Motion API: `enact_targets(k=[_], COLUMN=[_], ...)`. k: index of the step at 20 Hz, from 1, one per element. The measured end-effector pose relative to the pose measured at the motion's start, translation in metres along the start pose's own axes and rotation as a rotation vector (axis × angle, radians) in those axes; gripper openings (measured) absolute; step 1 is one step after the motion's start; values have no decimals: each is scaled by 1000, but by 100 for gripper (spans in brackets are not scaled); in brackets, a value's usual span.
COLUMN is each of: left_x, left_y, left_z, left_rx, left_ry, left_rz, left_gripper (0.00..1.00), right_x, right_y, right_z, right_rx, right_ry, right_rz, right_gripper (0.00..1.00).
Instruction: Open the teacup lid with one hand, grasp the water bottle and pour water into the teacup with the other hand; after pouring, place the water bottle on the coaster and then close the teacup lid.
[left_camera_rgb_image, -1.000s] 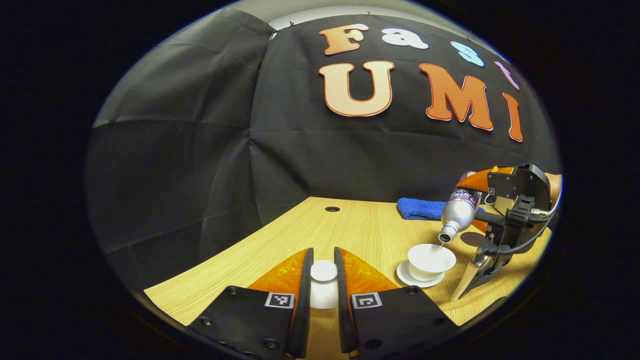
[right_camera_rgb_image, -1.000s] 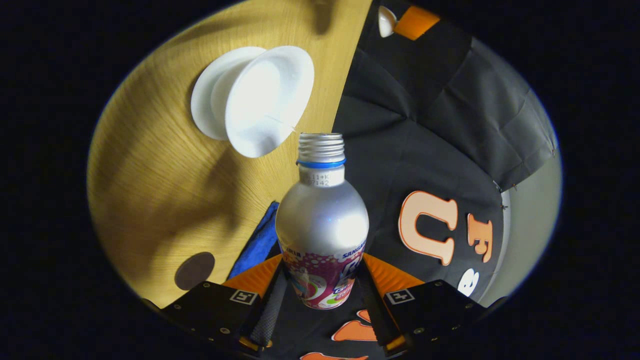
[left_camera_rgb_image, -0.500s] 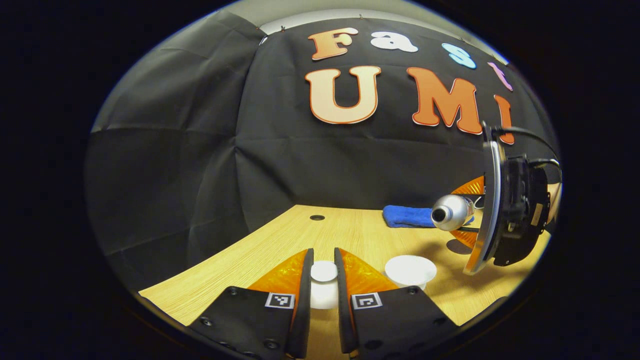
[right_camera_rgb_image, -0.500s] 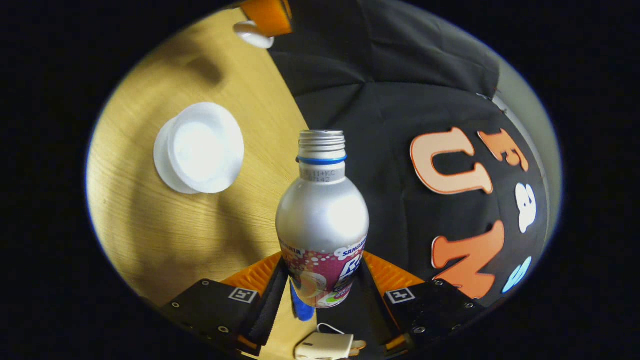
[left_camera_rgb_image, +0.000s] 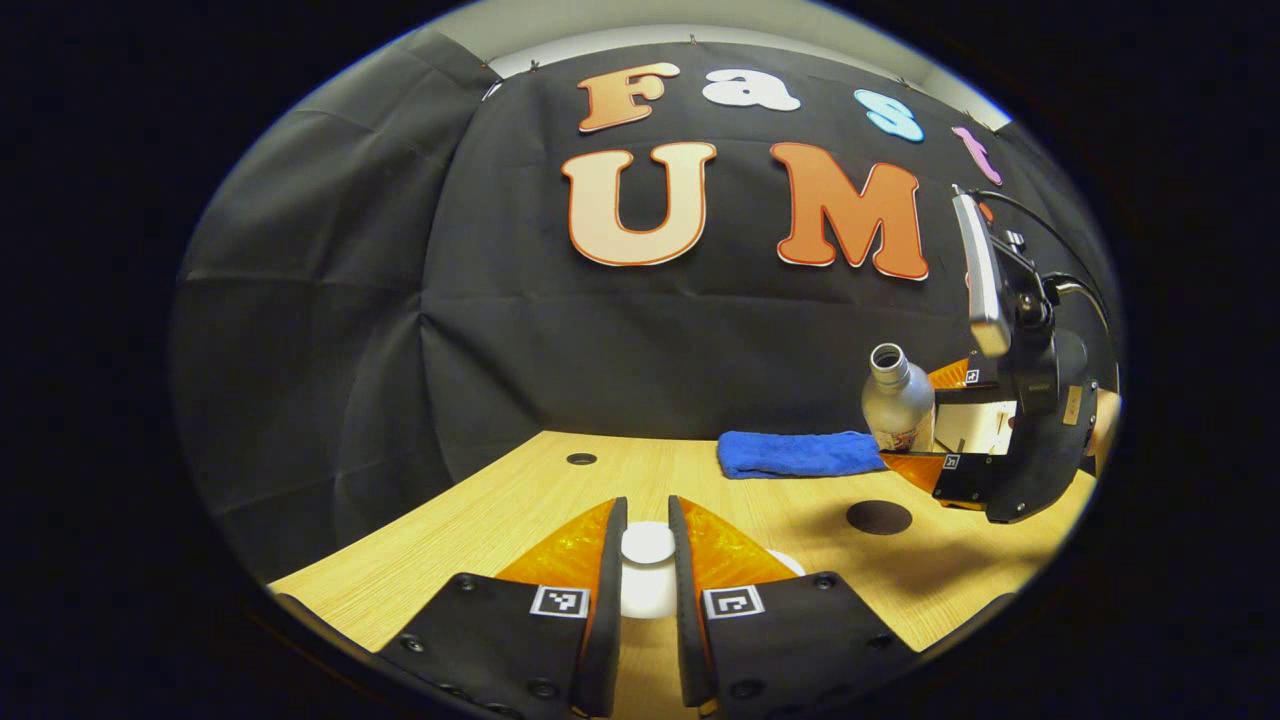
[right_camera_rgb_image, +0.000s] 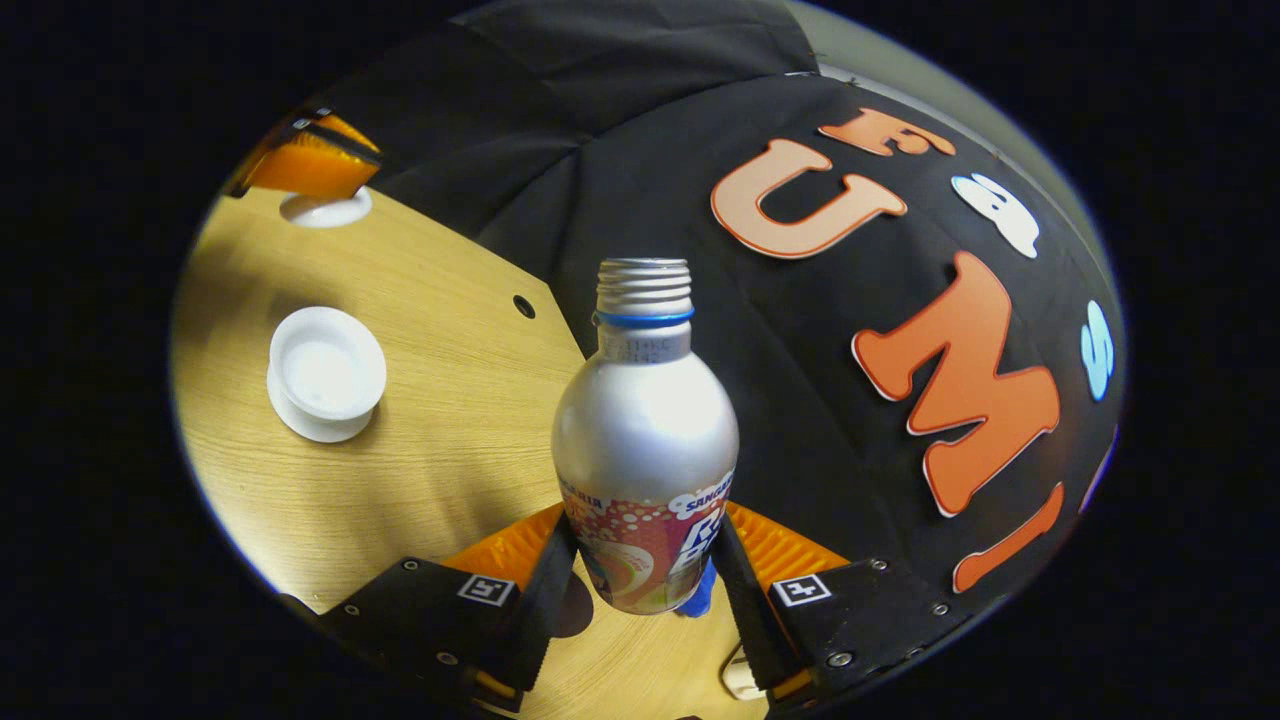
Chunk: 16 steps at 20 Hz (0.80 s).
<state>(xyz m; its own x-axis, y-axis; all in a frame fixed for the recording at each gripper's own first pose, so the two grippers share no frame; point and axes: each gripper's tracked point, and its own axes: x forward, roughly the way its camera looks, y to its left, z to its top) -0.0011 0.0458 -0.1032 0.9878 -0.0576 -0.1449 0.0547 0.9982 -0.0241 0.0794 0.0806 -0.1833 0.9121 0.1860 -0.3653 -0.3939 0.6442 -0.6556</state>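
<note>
The bottle (right_camera_rgb_image: 645, 440) is hanging above the table (right_camera_rgb_image: 440, 440), right of the cup (right_camera_rgb_image: 327, 372), with the right gripper (right_camera_rgb_image: 640, 590) clenching it. Near the coaster (left_camera_rgb_image: 878, 516), the left gripper (left_camera_rgb_image: 647, 545) is pinching the lid (left_camera_rgb_image: 647, 543).

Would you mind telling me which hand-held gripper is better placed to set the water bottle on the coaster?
The right hand-held gripper: it holds the water bottle near the coaster, while the left hand-held gripper holds the teacup lid.
</note>
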Motion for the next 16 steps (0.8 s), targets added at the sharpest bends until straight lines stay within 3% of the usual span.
enact_targets(k=[5, 6, 16], left_x=[18, 22, 44], left_y=[-31, -37, -69], left_z=[-10, -15, -53], left_rx=[8, 11, 15], left_ry=[22, 36, 126], left_rz=[-58, -65, -121], left_gripper=[24, 28, 28], right_x=[-8, -7, -12], right_y=[-11, -15, -25], right_z=[-21, -25, -66], right_rx=[205, 236, 519], right_ry=[5, 9, 42], right_rz=[-7, -6, -12], right_gripper=[78, 79, 79])
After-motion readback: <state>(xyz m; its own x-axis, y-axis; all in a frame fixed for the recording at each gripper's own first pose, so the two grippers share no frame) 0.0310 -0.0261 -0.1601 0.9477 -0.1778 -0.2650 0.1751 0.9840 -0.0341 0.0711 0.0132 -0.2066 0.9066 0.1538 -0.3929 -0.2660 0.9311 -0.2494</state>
